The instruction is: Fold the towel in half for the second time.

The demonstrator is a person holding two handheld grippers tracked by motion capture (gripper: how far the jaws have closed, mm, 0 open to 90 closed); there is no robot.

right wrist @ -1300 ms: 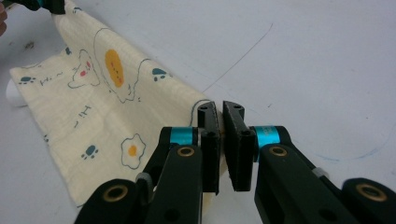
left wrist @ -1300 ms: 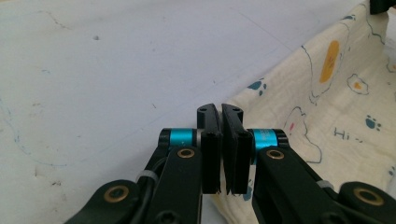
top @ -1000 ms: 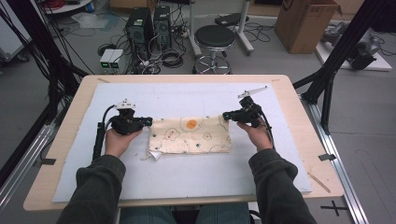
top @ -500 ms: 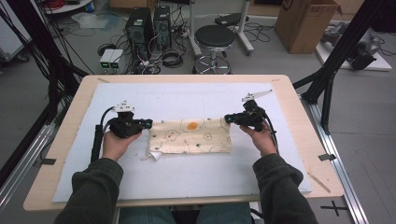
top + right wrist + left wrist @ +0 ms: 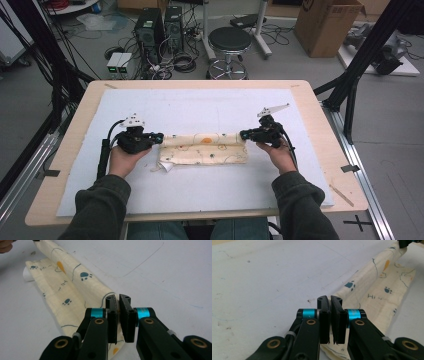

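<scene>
Your cream cloth (image 5: 204,149), printed with paw marks and an orange patch, lies as a folded strip on the white mat (image 5: 200,107) that covers the tabletop (image 5: 67,130), about midway across the mat and nearer to you than its middle. The strip's far long edge is rolled up off the mat and stretched between your two tools.

Your left hand-held gripper (image 5: 160,138) sits at the cloth's left end, jaws closed tight on the corner of that raised edge; in the left gripper view (image 5: 331,319) the fabric comes out from under the closed pads. Your right hand-held gripper (image 5: 243,134) sits at the cloth's right end, likewise clamped on the fabric, which runs away from its tips (image 5: 119,320) in the right gripper view.

A small white tab (image 5: 165,167) sticks out under the cloth's near left corner.
</scene>
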